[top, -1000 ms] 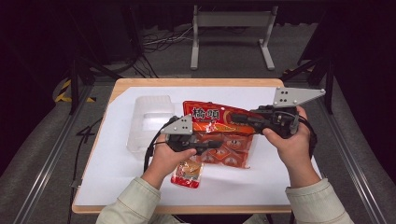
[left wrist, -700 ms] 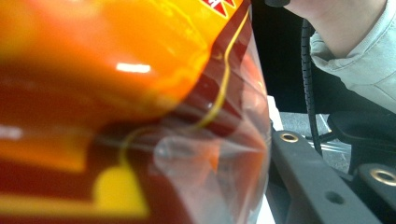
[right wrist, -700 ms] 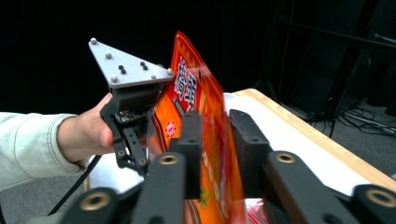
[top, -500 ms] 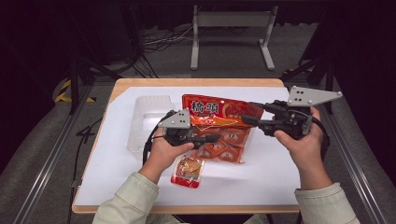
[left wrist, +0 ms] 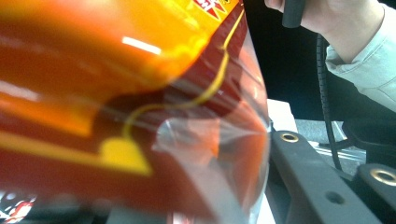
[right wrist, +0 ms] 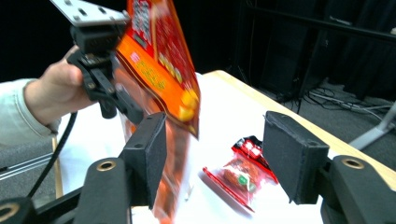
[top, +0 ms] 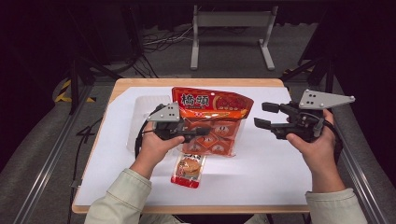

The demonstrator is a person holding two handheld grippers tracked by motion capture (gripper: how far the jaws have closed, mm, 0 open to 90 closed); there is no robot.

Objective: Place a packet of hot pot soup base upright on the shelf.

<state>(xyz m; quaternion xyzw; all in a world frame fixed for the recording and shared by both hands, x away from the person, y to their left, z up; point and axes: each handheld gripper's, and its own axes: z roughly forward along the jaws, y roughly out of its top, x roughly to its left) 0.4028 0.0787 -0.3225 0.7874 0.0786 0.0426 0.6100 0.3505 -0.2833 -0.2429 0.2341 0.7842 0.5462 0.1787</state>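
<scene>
Hanging above the middle of the table, the large orange snack bag (top: 212,119) was lifted off the white sheet (top: 275,172) and tilted, its printed top edge toward the far side. The left gripper (top: 201,132) was clamped on the bag's left part, its jaws pinching the clear and orange film; in the left gripper view the bag (left wrist: 140,107) pressed right up against the camera. The left hand (top: 156,144) wrapped the gripper's handle from the near side.

Just below the bag, toward the near edge, a small red packet (top: 189,169) lay flat on the sheet, apart from both grippers. In the right gripper view this packet (right wrist: 240,179) showed between the two black jaws but farther off, on the table.

The right gripper (top: 264,115) sat well to the right of the bag, not touching it. Its jaws had just been opening and stood spread with nothing between them, the bag (right wrist: 161,70) off to their left. The right hand (top: 315,142) held it above the sheet's right side.

To the left of the bag, a clear plastic container (top: 142,114) rested on the sheet, partly behind the left gripper. The wooden table (top: 196,82) showed as a rim around the sheet.
</scene>
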